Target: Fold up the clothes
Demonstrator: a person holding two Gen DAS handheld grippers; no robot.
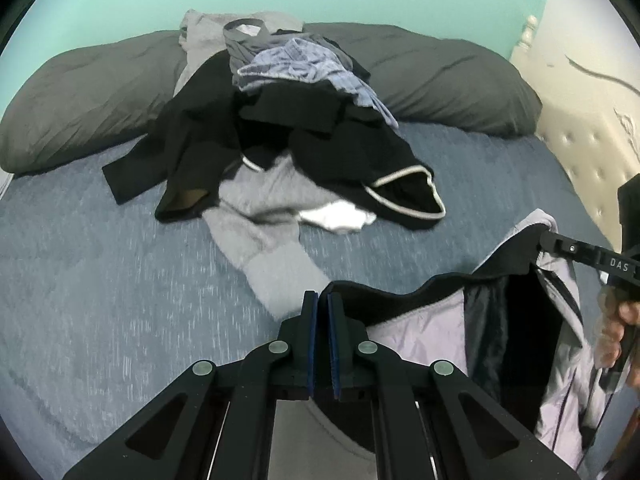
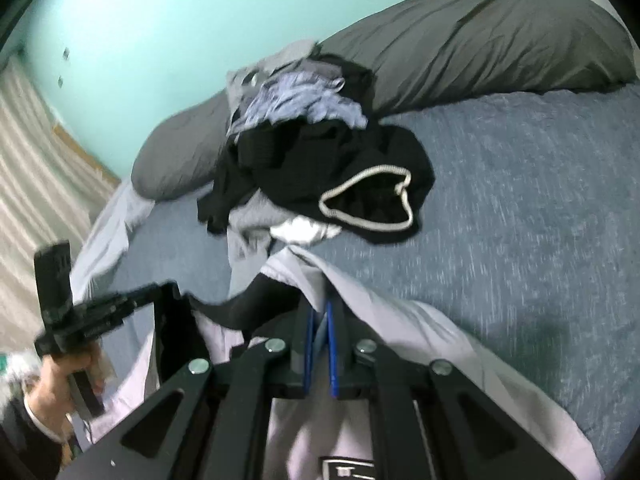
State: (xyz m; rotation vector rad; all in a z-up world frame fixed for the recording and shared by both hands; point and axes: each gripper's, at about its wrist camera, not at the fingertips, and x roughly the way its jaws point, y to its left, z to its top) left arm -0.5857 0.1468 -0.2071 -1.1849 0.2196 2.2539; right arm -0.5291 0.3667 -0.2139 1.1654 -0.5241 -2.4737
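Left wrist view, my left gripper (image 1: 322,304): jaws pressed together on the black collar edge of the lilac jacket (image 1: 424,332), which hangs between my two tools above the blue bedspread (image 1: 100,280).
Left wrist view, my right gripper (image 1: 546,240): it reaches in from the right and meets the far end of the same black edge; from here I cannot tell how its jaws stand.
Left wrist view, pile of clothes (image 1: 280,128): black, grey, blue and white pieces heaped near the grey pillows (image 1: 448,76), apart from the jacket, none lying folded.
Right wrist view, my right gripper (image 2: 319,316): blue pads closed on a pinch of lilac cloth, the jacket draping down and over the bed on the right.
Right wrist view, my left gripper (image 2: 170,292): held in a hand (image 2: 60,376) at the left, its tip at the black edge.
Risk, slip: my left bite is only a thin strip at the very edge, so a sharp tug could pull it free and drop that side.
Risk, snag: the jacket hangs close to the grey sleeve (image 1: 272,256) trailing from the pile; swinging forward could drag it along.
Risk, crooked fold: the black edge sags between my grips, so laying it down slack would likely leave creases.
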